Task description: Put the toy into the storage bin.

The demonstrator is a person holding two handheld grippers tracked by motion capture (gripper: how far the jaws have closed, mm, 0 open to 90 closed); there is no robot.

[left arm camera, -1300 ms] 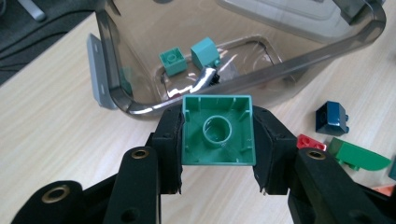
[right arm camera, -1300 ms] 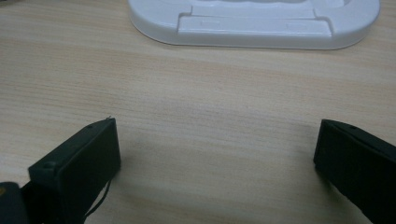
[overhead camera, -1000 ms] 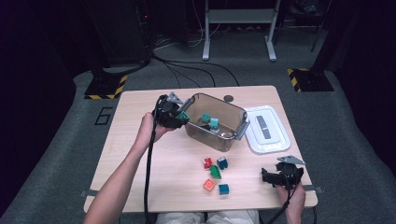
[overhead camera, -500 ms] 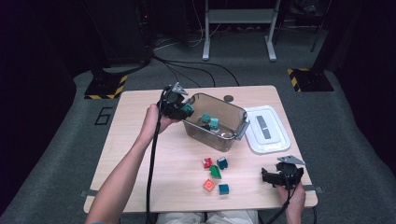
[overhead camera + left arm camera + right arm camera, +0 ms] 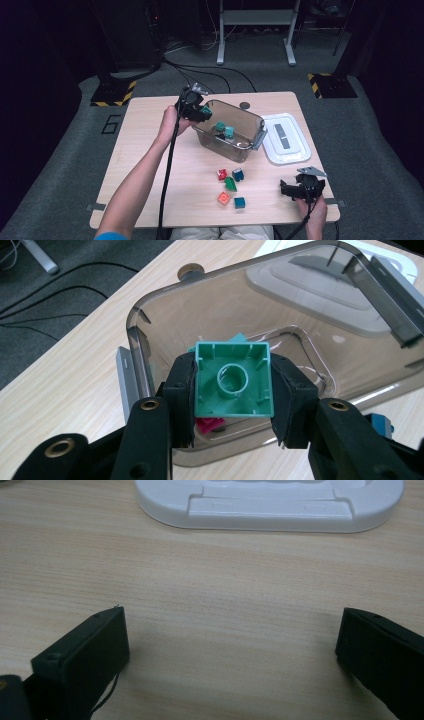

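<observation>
Left gripper [image 5: 232, 390]: clamped on green block [image 5: 233, 380], over clear bin [image 5: 350, 315].
Right gripper [image 5: 230, 630]: jaws wide, apparently resting on bench [image 5: 225, 570].

White lid [image 5: 286, 138] lies flat beside loose blocks [image 5: 231, 186] (red, green, teal).

My jaws rise from the bottom edge, one at the lower left and one at the lower right, standing wide apart with nothing between them. My right gripper [image 5: 230, 625] sits low over the tabletop [image 5: 210, 580], pale wood with fine grain running across. A soft shadow lies on the wood beside the left one. Farther ahead, along the top edge, a white lid [image 5: 270, 505] lies flat on the wood, rounded at its rim, with a raised rectangular part in its middle, well clear of my jaws.
</observation>
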